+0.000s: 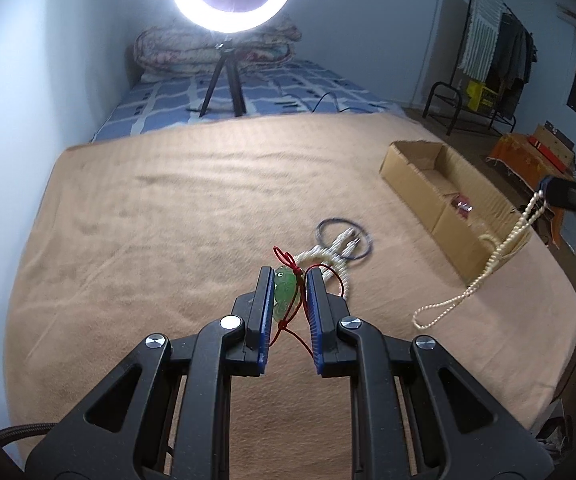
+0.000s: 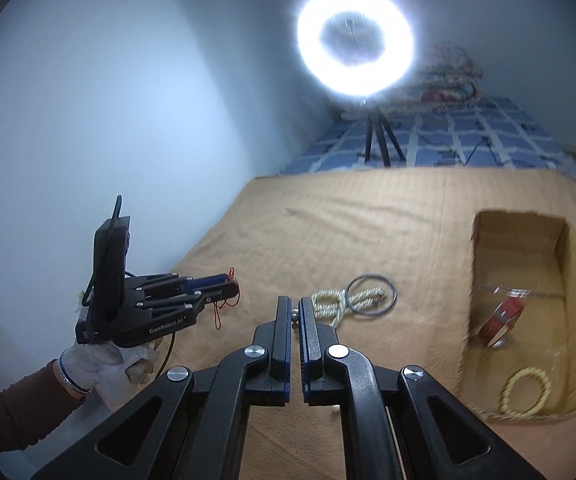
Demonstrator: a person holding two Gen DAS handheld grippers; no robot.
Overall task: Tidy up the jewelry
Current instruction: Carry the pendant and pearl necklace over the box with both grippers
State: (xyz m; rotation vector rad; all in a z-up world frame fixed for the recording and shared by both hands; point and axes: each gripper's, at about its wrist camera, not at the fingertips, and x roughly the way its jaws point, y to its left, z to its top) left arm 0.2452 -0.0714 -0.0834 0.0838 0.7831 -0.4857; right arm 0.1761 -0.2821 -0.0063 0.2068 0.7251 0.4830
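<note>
Tan blanket (image 1: 168, 240): broad bare stretch left and centre; cardboard box (image 1: 428, 184) at its right edge. Left gripper (image 1: 288, 292): clenched on one green pendant (image 1: 286, 294) with red cord, above the blanket. Right gripper (image 2: 295, 316): clamped on one pearl strand (image 1: 488, 264), dangling. On the blanket: one twisted pearl rope (image 1: 328, 256), one dark ring (image 1: 344, 240).

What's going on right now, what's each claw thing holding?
Left gripper jaws shut on green pendant. Right gripper shut on pearl necklace. Cardboard box ahead, nothing blocking.
</note>
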